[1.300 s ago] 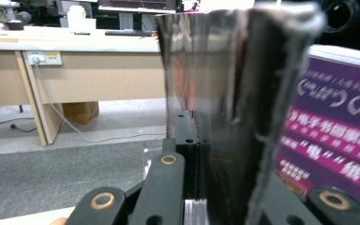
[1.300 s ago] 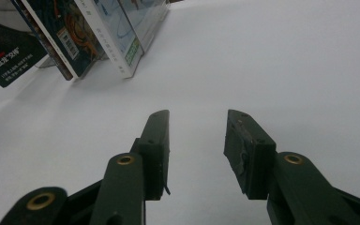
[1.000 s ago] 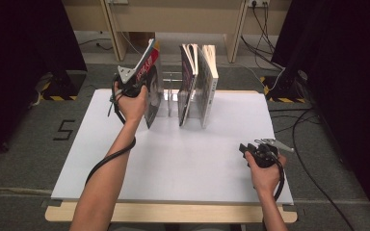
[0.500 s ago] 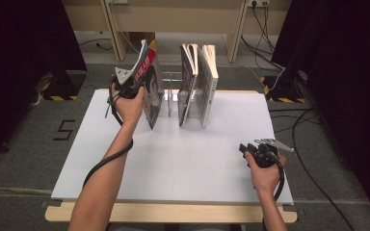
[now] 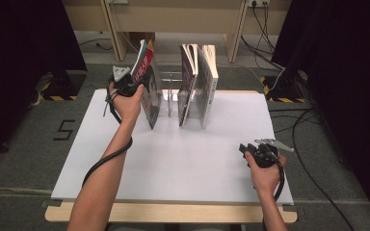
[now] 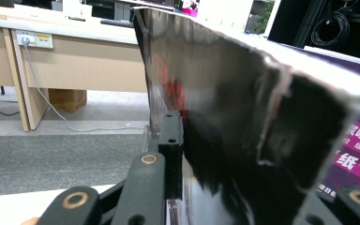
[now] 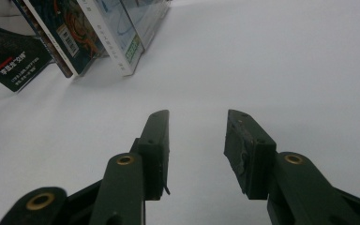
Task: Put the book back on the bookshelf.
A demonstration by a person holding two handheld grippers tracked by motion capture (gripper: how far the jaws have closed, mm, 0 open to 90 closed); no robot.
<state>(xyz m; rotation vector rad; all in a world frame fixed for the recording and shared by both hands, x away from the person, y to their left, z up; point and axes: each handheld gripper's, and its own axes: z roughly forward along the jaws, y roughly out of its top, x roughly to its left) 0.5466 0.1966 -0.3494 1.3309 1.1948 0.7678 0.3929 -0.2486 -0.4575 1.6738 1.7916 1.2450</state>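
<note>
A red-and-black glossy magazine stands tilted on its lower edge at the left end of a wire book rack. My left gripper is at its upper part. Its jaws have just been opening, and the magazine still stands between them. The left finger lies close along the cover; the other jaw stands well off at the right. My right gripper rests low over the white board at the front right. In its own view my right gripper is open with nothing between its jaws.
Two more books stand upright in the rack, to the right of the magazine; their lower corners show in the right gripper view. Desks and cables lie beyond the board. Black curtains close both sides.
The magazine's top has leaned slightly to the left at the left hand. Both hands have stayed where they were.
</note>
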